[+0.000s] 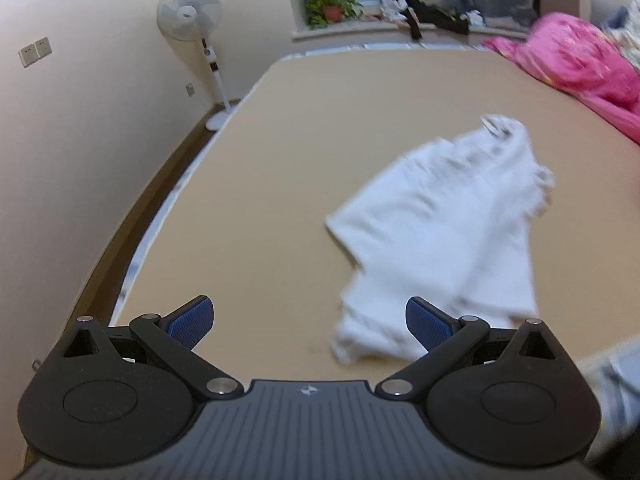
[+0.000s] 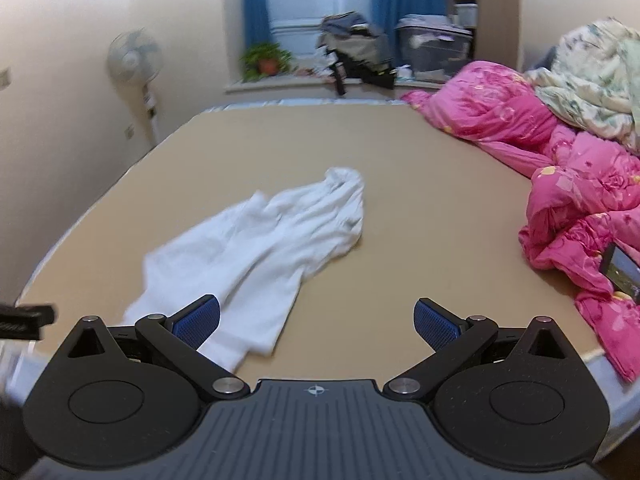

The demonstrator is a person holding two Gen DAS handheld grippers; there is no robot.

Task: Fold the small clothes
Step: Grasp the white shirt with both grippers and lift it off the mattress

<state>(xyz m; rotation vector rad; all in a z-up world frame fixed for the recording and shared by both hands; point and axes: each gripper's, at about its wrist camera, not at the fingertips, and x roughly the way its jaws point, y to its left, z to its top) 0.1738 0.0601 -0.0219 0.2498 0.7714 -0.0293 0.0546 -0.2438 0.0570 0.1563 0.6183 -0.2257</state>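
Note:
A small white garment point(image 1: 440, 224) lies rumpled on the tan bed surface point(image 1: 280, 160), stretched from near me toward the far right. It also shows in the right wrist view point(image 2: 260, 248), left of centre. My left gripper point(image 1: 308, 320) is open and empty, with the garment's near end just ahead of its right finger. My right gripper point(image 2: 316, 320) is open and empty, with the garment's near end by its left finger. Both hover above the bed's near edge.
A pink quilt point(image 2: 560, 184) is piled along the bed's right side, with a pale floral blanket point(image 2: 592, 92) behind it. A dark device point(image 2: 622, 272) lies on the quilt. A standing fan point(image 1: 192, 16) stands by the left wall. A cluttered windowsill point(image 1: 400, 28) lies beyond the bed.

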